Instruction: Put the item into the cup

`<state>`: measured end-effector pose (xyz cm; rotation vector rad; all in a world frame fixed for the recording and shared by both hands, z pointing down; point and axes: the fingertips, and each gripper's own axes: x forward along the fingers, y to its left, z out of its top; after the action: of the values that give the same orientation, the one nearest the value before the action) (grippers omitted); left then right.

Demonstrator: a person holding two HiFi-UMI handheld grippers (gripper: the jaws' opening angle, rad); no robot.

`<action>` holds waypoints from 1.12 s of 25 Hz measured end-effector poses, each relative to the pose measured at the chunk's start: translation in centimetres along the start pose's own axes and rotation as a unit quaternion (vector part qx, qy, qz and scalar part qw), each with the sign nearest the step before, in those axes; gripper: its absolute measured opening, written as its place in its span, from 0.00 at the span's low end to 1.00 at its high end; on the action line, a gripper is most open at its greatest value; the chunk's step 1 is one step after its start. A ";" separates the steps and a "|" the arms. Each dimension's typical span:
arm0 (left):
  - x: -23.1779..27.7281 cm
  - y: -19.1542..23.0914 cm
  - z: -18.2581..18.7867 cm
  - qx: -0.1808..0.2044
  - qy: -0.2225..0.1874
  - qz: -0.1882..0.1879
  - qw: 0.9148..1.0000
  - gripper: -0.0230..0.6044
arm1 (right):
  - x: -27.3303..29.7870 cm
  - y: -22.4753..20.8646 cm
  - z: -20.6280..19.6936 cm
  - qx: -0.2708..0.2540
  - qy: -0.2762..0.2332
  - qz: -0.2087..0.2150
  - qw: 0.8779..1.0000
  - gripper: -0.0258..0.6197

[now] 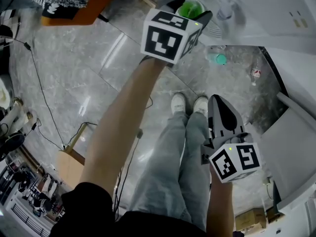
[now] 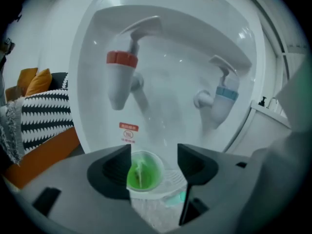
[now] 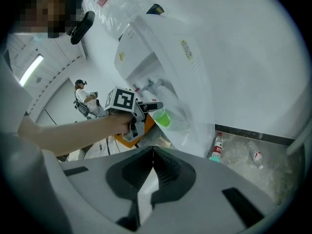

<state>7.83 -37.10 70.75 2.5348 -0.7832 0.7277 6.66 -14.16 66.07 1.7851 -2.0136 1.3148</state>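
Nearest the person and well back from the cup, the right gripper (image 3: 152, 152) is held by the person's legs with its jaws pressed together at the tips. A pale sliver shows in the gap behind them, and I cannot tell whether that is the item or only background. Parked there, it seems to be kept out of the other arm's way. Ahead, the left gripper (image 2: 153, 152) reaches out on a straight arm, its jaws standing wide on either side of the cup (image 2: 141, 174). The left one is just beside the wall and the right one clear of it, so nothing is squeezed and the cup bears its own weight. The translucent green cup stands upright on the drip tray (image 2: 171, 180), probably chosen as a steady base. A pale streak inside the cup may be the item. Above and behind the cup hang the red tap (image 2: 120, 77) and blue tap (image 2: 223, 104), in the recess of the water dispenser (image 2: 165, 28); the cup sits nearer the red one
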 end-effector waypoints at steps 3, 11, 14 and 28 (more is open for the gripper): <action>-0.1 -0.1 -0.1 0.011 0.003 0.006 1.000 0.44 | 0.0 -0.1 0.1 -0.002 0.001 0.000 1.000 0.06; -1.6 2.4 -0.5 -0.008 0.002 0.080 0.997 0.06 | 0.1 -0.3 0.2 0.001 0.000 0.000 1.000 0.06; -2.0 2.5 -0.8 -0.003 0.004 0.083 0.997 0.06 | 0.2 -0.1 0.4 0.004 -0.001 0.000 1.000 0.05; -3.0 2.4 -1.6 -0.019 0.003 0.096 0.995 0.06 | 0.5 0.4 0.7 -0.008 -0.001 0.006 1.000 0.05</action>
<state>3.69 -36.92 70.77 2.4451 -1.0379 0.7727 6.45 -15.07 65.73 1.7709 -2.0350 1.2961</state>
